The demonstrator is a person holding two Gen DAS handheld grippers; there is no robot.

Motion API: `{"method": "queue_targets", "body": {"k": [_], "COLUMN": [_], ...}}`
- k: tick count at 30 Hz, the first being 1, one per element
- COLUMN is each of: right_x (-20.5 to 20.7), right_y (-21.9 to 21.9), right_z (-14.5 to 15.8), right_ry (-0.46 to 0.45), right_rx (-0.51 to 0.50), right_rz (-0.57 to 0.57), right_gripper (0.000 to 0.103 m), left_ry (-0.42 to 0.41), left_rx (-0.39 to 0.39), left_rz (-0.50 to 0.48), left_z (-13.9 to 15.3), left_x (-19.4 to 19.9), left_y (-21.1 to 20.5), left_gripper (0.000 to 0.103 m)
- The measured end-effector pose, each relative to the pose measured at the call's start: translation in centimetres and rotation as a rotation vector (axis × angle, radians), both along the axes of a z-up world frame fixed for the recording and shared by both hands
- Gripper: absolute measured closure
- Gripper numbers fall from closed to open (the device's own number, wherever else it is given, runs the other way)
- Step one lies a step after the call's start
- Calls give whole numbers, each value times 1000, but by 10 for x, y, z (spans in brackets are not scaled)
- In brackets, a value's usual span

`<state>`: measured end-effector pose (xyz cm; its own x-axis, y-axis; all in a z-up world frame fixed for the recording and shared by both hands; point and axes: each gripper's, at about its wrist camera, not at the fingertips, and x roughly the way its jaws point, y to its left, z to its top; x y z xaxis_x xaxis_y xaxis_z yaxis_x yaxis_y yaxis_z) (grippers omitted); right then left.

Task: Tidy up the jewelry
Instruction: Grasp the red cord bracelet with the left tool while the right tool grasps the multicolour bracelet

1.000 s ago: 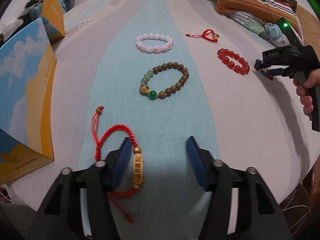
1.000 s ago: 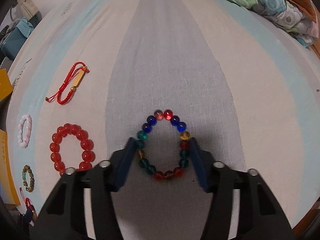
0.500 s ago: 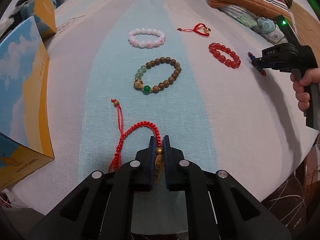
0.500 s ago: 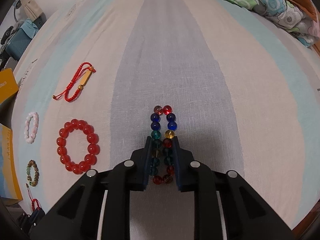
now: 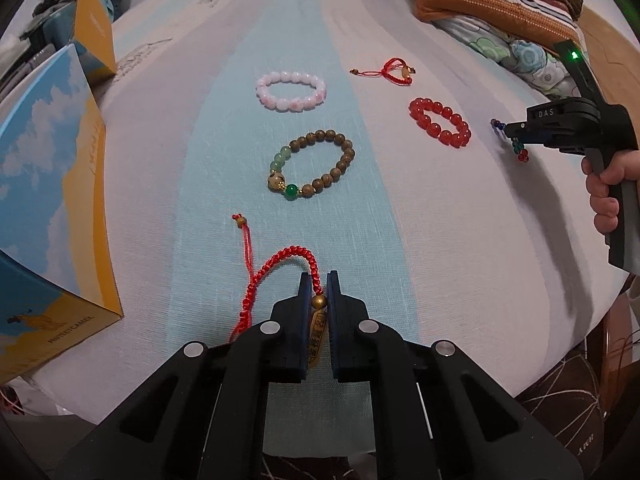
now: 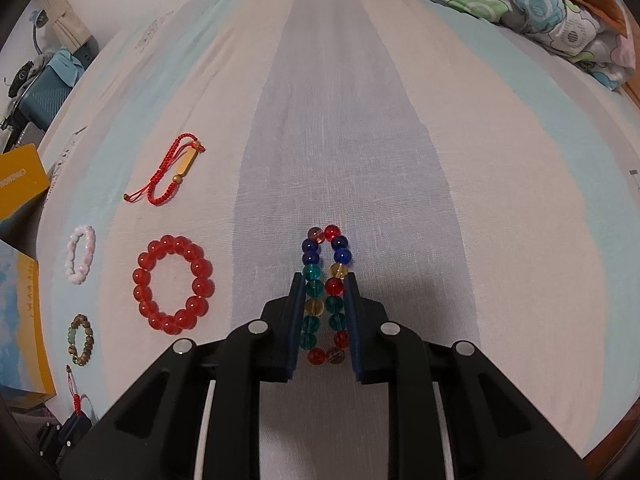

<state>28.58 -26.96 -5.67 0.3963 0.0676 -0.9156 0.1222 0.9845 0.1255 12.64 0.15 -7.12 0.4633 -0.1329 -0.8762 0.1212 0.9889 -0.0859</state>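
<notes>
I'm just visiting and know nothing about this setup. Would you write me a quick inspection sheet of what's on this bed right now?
Surface: striped bedsheet, pale blue, white and grey.
Job's things: red cord bracelet with gold charm; multicolour bead bracelet; loose on the sheet are a wooden bead bracelet, pink bead bracelet, red bead bracelet and second red cord bracelet.
Clutter: blue-and-yellow box at the left edge.
Grippers: left hand-held gripper shut on the gold charm; right hand-held gripper shut on the multicolour bracelet, squeezed narrow.
Cables: nothing seen.
Surroundings: folded quilts at the far end.
</notes>
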Motion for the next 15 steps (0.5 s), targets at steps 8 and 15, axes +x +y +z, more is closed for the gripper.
{"method": "queue_targets", "body": {"k": [8, 15], "right_x": [-1, -1], "right_y": [2, -3], "right_z": [2, 7], "right_ry": [3, -13], "right_rx": [-9, -1], "right_rz": [9, 0], "right_gripper": [103, 103], "left_ry": [-2, 3], "left_rx": [13, 17], "left_rz": [3, -2], "left_z": [5, 6], "left_x": [-1, -2], "left_y": [-2, -3], "left_gripper": [97, 96]}}
